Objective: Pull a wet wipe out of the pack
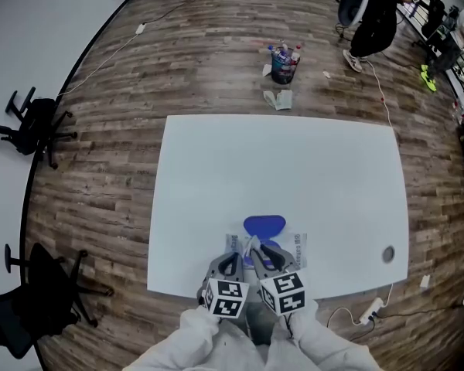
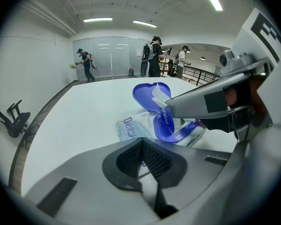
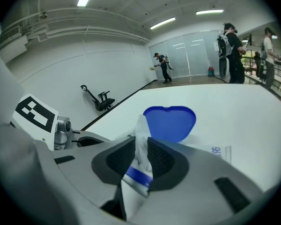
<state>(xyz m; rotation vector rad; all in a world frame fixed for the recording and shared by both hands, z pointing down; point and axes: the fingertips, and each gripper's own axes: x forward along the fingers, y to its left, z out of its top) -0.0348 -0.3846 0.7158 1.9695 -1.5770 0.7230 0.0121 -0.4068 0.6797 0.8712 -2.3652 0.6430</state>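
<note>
My right gripper [image 3: 141, 154] pinches the thin white wet wipe [image 3: 140, 130] — blue-lidded plastic pack [image 2: 129, 128] open — left gripper [image 2: 143, 157] jaws together.

White sleeves [image 1: 195, 337] in at the bottom edge, loose and creased. The left claw [image 1: 232, 260] wears a smooth grey shell, and a white cube [image 1: 226, 298] with black square markers sits on it. The right claw [image 1: 263, 250] is its twin: same grey, its own marker cube [image 1: 284, 292]. Close in, the left pads [image 2: 129, 159] are black and finely ribbed. The right pads [image 3: 161, 158] match, with dark slots in the shell.
</note>
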